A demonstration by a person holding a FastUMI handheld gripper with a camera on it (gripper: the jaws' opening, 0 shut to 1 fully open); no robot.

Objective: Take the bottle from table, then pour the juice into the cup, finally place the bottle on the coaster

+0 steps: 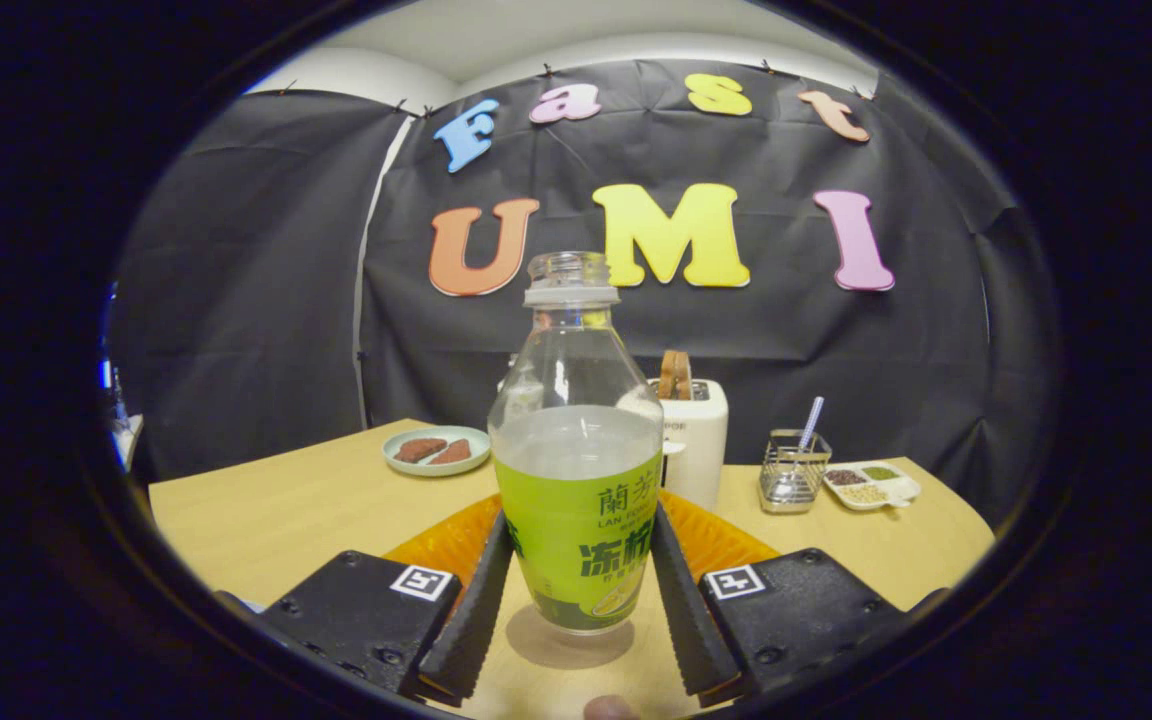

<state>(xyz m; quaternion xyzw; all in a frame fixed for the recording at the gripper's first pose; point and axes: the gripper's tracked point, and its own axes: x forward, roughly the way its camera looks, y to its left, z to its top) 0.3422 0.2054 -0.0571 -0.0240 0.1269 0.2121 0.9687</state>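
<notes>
The uncapped juice bottle (576,440) stands upright between the gripper (576,590) fingers, which press both sides of its green label. An orange coaster (446,545) lies just behind. Advise holding it firm and vertical, since liquid fills half.

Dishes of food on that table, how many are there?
2. A round plate lies left of the bottle; a divided tray sits right of the wire holder. The bottle, held in the tool, may hide others.
</notes>
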